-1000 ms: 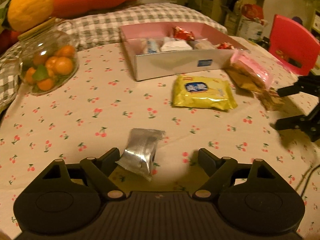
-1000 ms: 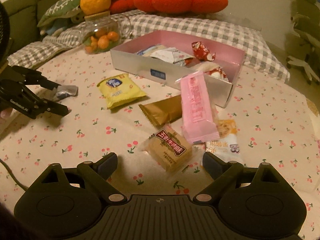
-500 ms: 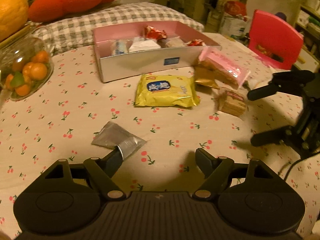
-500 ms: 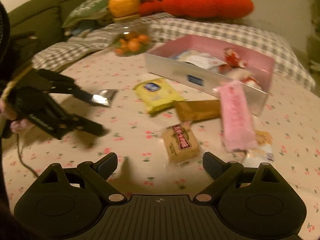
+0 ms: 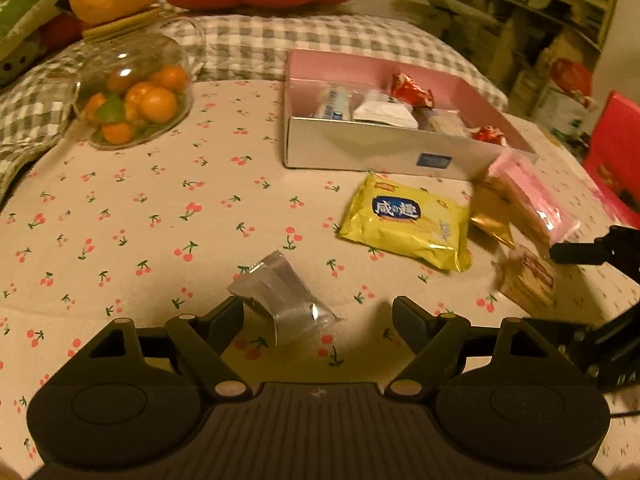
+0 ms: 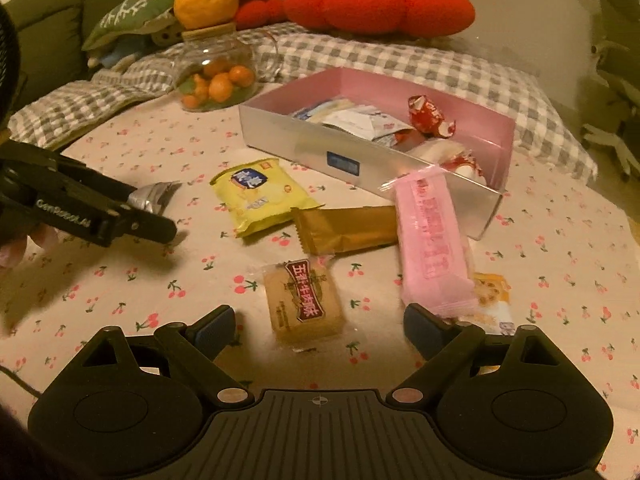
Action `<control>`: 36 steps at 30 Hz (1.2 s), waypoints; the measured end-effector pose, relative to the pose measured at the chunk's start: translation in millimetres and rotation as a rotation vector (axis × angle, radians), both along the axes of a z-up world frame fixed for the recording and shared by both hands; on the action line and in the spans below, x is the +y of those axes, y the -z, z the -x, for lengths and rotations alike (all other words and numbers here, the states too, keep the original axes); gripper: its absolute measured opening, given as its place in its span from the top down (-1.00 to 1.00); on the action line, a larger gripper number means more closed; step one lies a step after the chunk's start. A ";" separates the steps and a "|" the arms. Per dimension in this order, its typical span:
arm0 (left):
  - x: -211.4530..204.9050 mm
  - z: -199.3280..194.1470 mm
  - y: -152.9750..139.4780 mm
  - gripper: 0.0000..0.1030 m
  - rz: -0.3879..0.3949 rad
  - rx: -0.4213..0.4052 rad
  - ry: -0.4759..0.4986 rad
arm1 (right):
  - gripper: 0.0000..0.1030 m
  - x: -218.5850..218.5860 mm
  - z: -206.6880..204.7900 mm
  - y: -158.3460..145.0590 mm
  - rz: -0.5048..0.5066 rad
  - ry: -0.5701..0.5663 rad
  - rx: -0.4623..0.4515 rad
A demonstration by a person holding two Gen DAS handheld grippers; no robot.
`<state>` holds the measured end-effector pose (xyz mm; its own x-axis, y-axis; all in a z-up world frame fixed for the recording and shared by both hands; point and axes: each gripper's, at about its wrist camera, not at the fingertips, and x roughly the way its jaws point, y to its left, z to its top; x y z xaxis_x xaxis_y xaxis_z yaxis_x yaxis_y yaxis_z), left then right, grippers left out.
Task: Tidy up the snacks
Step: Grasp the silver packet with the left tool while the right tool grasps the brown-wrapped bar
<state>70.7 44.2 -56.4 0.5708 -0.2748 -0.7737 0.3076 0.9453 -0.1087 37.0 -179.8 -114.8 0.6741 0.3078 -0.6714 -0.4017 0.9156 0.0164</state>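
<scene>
Since the earlier frame, the silver packet (image 5: pixel 280 300) lies rotated between the fingers of the left gripper (image 5: pixel 316 316), whose jaws have just been closing yet stand fairly wide, one finger at the packet's edge and the other clear of it.

Left wrist view: the pink-lined box (image 5: pixel 360 152) on the cherry-print counter (image 5: pixel 160 220) already holds several snacks, at least five; outside it lie the silver packet, one yellow packet (image 5: pixel 404 228), one gold wrapper (image 5: pixel 492 220), one pink packet (image 5: pixel 532 204) and one biscuit pack (image 5: pixel 524 284); one glass jar (image 5: pixel 132 88) of oranges stands well apart.

Right wrist view: the right gripper (image 6: pixel 320 324) hovers with fingers wide and nothing gripped, the biscuit pack (image 6: pixel 306 300) between them; a sixth loose snack, one small orange-printed packet (image 6: pixel 494 300), lies partly under the pink packet (image 6: pixel 430 240); the left gripper (image 6: pixel 120 204) meets the silver packet (image 6: pixel 154 196). Judged so, sorting is roughly half done, six items remaining.
</scene>
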 end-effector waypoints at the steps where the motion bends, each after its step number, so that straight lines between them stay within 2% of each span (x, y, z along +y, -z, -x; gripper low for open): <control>1: -1.8 0.0 0.3 -0.47 -0.010 -0.002 -0.008 | -0.78 2.7 -0.8 0.2 0.008 -0.004 -0.001; 6: -7.0 1.9 0.9 -0.34 -0.059 -0.016 -0.039 | -0.77 13.7 -4.2 -1.8 0.013 -0.018 -0.002; 10: -6.9 2.7 -0.1 -0.23 -0.064 -0.017 -0.054 | -0.66 20.2 -5.6 -4.4 0.011 -0.028 0.000; 18: -4.4 1.6 -1.9 0.10 -0.079 -0.020 -0.080 | -0.28 25.4 -9.0 -4.0 0.025 -0.019 0.006; 20: -3.9 1.7 -2.6 0.19 -0.086 -0.022 -0.084 | -0.11 24.6 -9.4 -5.1 0.021 -0.012 0.002; 23: -3.1 2.1 -3.5 0.44 -0.092 -0.025 -0.091 | 0.15 23.6 -9.5 -7.3 0.022 0.006 -0.004; 24: -2.9 2.1 -3.9 0.47 -0.093 -0.025 -0.092 | 0.16 23.5 -9.9 -7.6 0.021 0.009 -0.003; 28: -3.5 2.4 -5.0 0.51 -0.097 -0.024 -0.093 | 0.18 24.0 -9.3 -8.4 0.028 0.008 -0.006; 30: -4.4 3.0 -5.8 0.52 -0.104 -0.028 -0.088 | 0.33 23.9 -9.0 -9.3 0.028 0.009 -0.008; 36: -7.4 5.2 -11.5 0.54 -0.111 -0.055 -0.065 | 0.33 21.1 -9.0 -15.4 -0.001 0.018 -0.015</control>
<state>65.5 36.8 -44.9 0.6274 -0.1504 -0.7640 0.2477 0.9687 0.0127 46.0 -158.7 -99.4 0.6893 0.2960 -0.6612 -0.3854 0.9227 0.0113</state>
